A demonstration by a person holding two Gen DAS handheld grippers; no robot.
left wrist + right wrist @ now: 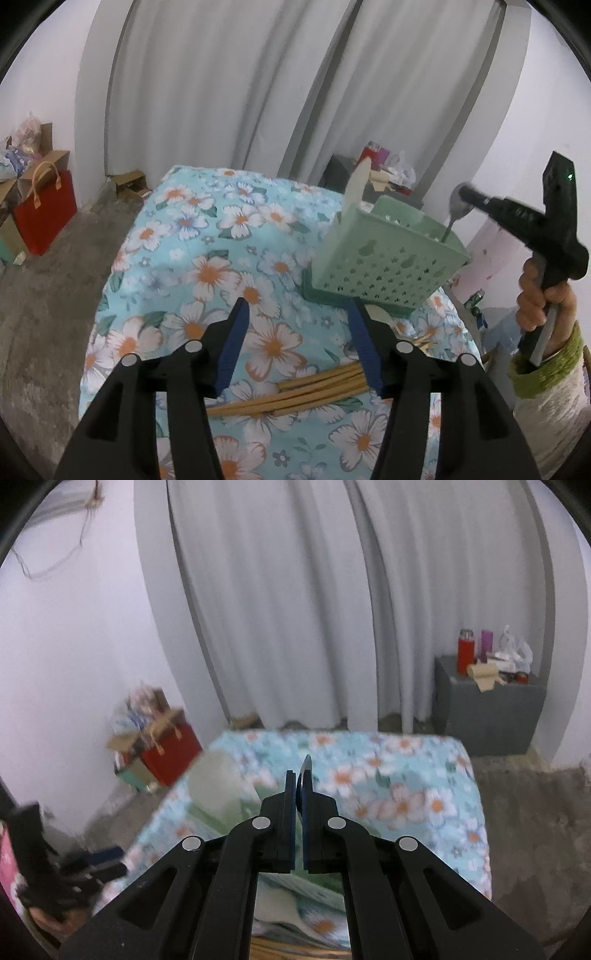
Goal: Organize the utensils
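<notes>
Green caddy (384, 266) stands near the tablecloth (207, 236) edge.

- Floral tablecloth (221, 236), pale blue with white and orange blossoms, covering the table
- Curtains (295, 609), pale grey, hanging in long folds across the back wall
- Red paper bag (46, 212) with tan handles, standing on the floor beside cardboard boxes (127, 182)
- Grey cabinet (491, 716) against the curtains, bearing a red flask (465, 651), a purple bottle (486, 642) and a clear plastic bag (515, 648)
- Grey concrete floor (44, 295)
</notes>
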